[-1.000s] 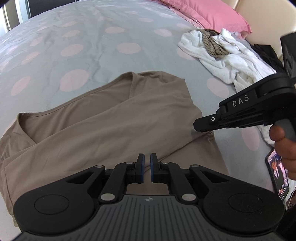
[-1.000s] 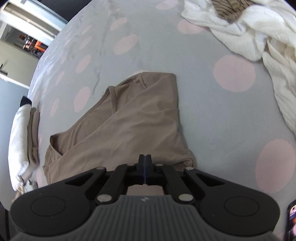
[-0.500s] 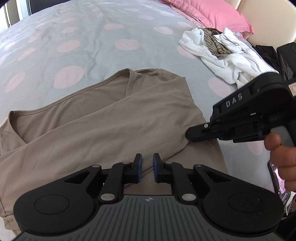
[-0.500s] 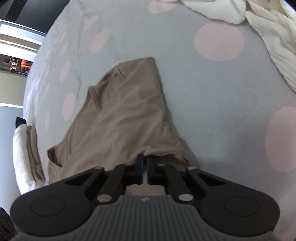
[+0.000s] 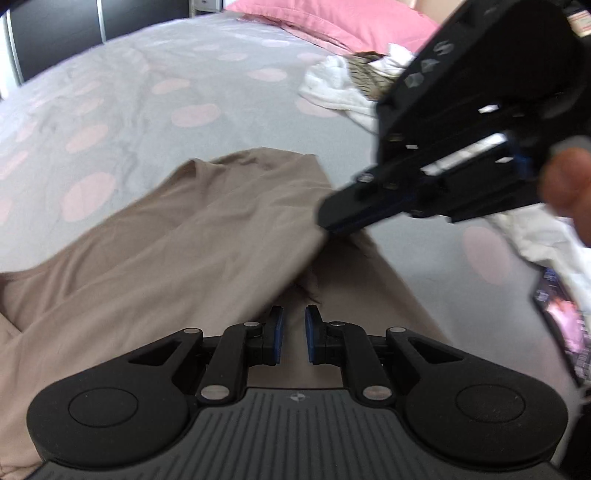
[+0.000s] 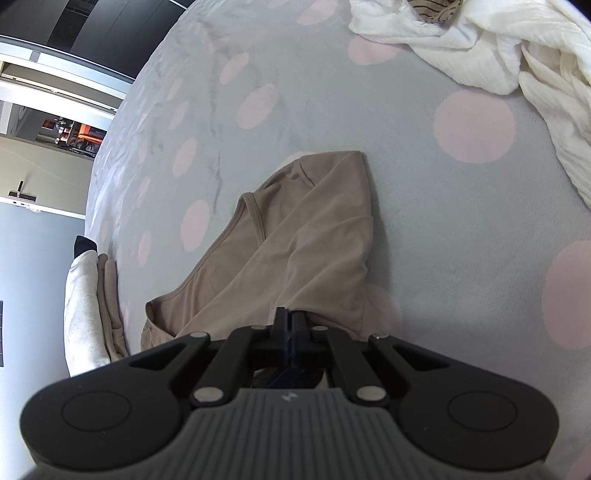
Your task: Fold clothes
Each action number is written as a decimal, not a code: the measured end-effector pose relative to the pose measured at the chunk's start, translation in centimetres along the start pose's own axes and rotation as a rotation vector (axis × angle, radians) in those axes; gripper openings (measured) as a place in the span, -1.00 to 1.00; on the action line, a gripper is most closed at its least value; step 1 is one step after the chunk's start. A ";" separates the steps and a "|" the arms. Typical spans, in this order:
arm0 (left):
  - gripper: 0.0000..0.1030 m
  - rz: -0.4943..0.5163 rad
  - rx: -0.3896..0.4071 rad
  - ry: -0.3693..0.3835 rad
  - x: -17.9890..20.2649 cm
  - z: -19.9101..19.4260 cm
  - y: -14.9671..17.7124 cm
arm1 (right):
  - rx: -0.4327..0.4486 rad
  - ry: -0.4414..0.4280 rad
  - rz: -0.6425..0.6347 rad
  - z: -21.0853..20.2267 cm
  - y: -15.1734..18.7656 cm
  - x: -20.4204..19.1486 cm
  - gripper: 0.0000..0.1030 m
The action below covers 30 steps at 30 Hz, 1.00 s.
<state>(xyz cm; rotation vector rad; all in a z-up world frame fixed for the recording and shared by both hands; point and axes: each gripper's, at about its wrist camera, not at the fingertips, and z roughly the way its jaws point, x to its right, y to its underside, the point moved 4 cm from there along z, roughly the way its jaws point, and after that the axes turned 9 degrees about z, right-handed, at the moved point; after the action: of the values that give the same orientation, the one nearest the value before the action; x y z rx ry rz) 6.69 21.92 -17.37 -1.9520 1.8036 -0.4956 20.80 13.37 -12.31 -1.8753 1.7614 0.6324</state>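
Since the earlier frame the right gripper [image 5: 325, 221] has lifted the tan top's [image 5: 177, 258] side edge, its fingers clamped tight on the soft, smooth fabric. The left gripper [image 5: 293, 334] has parted its fingers slightly, empty, just above the cloth. The top lies on the dotted bedspread [image 6: 443, 240], open room around it.

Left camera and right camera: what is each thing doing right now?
Tan shirt: half folded on the bed, edge lifted.
Right gripper: shut on the tan shirt.
Left gripper: open, above the shirt, holding nothing.
White clothes: crumpled, unfolded.
Pink pillow: lying flat.
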 end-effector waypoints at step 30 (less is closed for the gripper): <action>-0.67 0.175 0.139 0.250 4.4 1.6 -1.6 | -0.013 0.098 -0.084 0.1 -0.5 0.5 -0.96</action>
<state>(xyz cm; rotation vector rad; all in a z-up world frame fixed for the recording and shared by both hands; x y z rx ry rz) 9.23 17.75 -17.96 -1.6818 2.0103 -0.8124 21.36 13.12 -12.70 -2.0092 1.7316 0.5299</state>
